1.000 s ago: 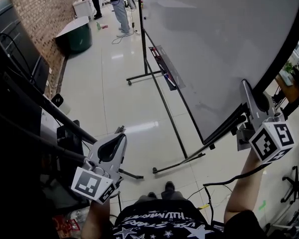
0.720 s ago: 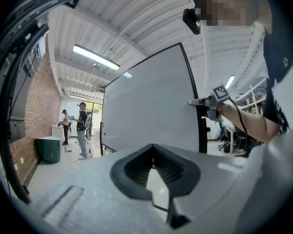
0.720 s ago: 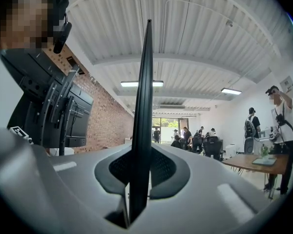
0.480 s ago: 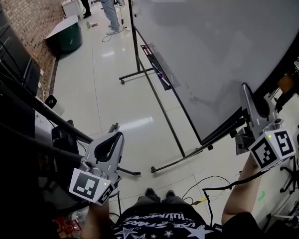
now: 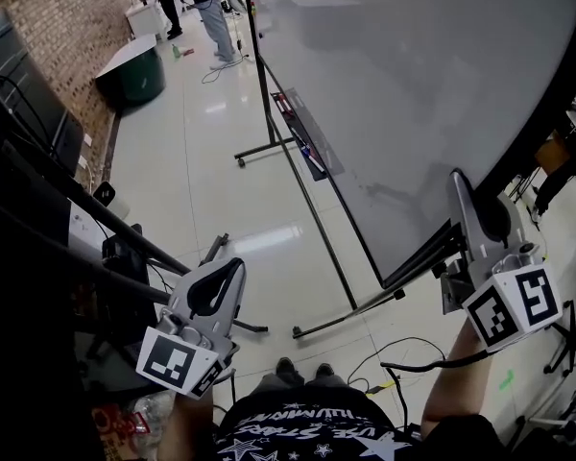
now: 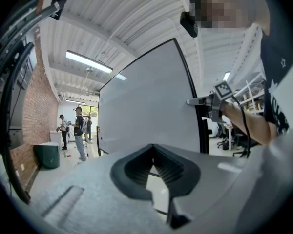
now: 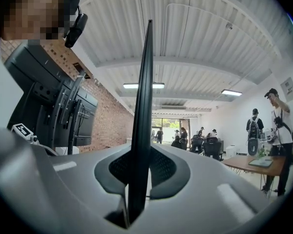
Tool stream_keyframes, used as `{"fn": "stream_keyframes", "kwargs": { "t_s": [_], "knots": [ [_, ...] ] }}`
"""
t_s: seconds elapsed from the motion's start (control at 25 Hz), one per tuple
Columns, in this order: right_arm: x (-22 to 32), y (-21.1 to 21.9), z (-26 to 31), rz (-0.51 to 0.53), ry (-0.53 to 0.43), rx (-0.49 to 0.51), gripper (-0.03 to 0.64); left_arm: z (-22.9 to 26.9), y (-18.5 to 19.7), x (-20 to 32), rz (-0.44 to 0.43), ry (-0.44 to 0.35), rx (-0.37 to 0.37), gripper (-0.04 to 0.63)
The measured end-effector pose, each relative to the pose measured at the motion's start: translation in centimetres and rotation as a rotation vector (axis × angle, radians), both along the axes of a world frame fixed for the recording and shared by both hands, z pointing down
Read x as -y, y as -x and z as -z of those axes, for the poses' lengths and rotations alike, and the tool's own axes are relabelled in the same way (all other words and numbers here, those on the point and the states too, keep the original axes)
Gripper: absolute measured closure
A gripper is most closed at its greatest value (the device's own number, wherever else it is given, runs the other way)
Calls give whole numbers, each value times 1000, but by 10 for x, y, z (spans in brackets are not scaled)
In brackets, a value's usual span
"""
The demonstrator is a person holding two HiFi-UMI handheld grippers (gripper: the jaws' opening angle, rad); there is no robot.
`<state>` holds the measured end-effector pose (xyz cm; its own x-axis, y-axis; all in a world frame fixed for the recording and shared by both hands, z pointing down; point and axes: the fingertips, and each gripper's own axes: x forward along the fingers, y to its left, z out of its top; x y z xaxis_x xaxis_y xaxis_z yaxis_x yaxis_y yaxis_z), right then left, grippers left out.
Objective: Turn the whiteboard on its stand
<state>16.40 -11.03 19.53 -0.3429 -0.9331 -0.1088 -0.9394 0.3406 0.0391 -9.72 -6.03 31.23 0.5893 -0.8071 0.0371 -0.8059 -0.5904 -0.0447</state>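
**Whiteboard edge being clamped for the turn**

The whiteboard [image 5: 413, 113] is standing on its stand [image 5: 320, 224], ahead and to the right of the person, and is filling the upper right of the head view. Its black frame edge [image 7: 142, 96], on the near side, is being pinched between the jaws of the right gripper [image 5: 458, 182]. The left gripper [image 5: 236, 265] is being carried low at the left, well apart from the board, with its jaws together on nothing. For a clean turn, the edge is probably best being swung steadily and level, so that the frame is not being twisted out of the pads. The stand's feet should be watched as they are being dragged across the glossy floor [image 5: 221, 190].
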Motion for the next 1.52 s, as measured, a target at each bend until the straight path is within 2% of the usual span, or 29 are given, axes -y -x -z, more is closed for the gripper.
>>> {"fn": "stream_keyframes", "kwargs": {
  "t_s": [0.36,0.72,1.08,1.52],
  "knots": [
    [-36,-15,-1,-5,-12,-4,568,9,-17,-21,-12,-29,-1,591],
    [-64,-24,0,-4,-26,6,568,6,-34,-30,-51,-26,-11,591],
    [-82,-29,2,-11,-33,3,568,15,-44,-35,-77,-52,0,591],
    [-91,-27,5,-32,-57,11,568,13,-50,-28,-136,-37,2,591]
  ]
}}
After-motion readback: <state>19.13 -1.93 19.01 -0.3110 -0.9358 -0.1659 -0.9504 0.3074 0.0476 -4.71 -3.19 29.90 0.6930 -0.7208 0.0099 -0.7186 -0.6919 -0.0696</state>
